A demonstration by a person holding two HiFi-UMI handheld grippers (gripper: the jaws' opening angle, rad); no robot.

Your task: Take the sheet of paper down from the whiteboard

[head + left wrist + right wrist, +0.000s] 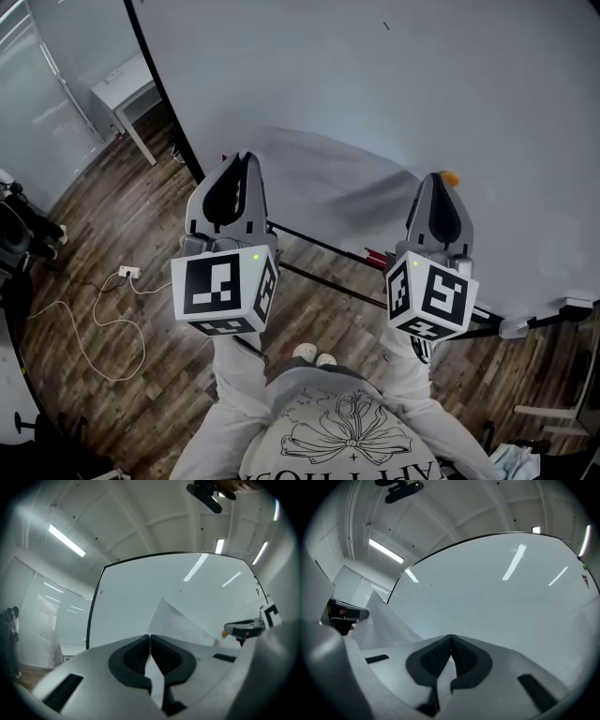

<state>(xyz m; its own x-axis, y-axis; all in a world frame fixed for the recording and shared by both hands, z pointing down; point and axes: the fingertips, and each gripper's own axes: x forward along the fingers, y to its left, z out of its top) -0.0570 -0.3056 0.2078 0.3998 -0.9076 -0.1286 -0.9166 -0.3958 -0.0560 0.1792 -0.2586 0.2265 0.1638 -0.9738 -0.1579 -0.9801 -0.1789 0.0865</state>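
The sheet of paper (pixel 337 183) has come away from the whiteboard (pixel 422 84) and hangs bowed between my two grippers. My left gripper (pixel 246 157) is shut on its left edge, and my right gripper (pixel 439 178) is shut on its right edge, beside a small orange magnet (pixel 451 176). In the left gripper view the closed left gripper (pixel 149 637) pinches the paper (pixel 180 620), which runs off toward the right gripper (pixel 243 629). In the right gripper view the right gripper (pixel 451 637) is closed, with the paper (pixel 386 625) leading into the jaws from the left.
The whiteboard's black stand bar (pixel 319 246) crosses under the grippers, with red markers (pixel 375 258) on it. A white table (pixel 122 89) stands at the far left. A socket strip (pixel 128 273) and a loose cable (pixel 94 328) lie on the wooden floor.
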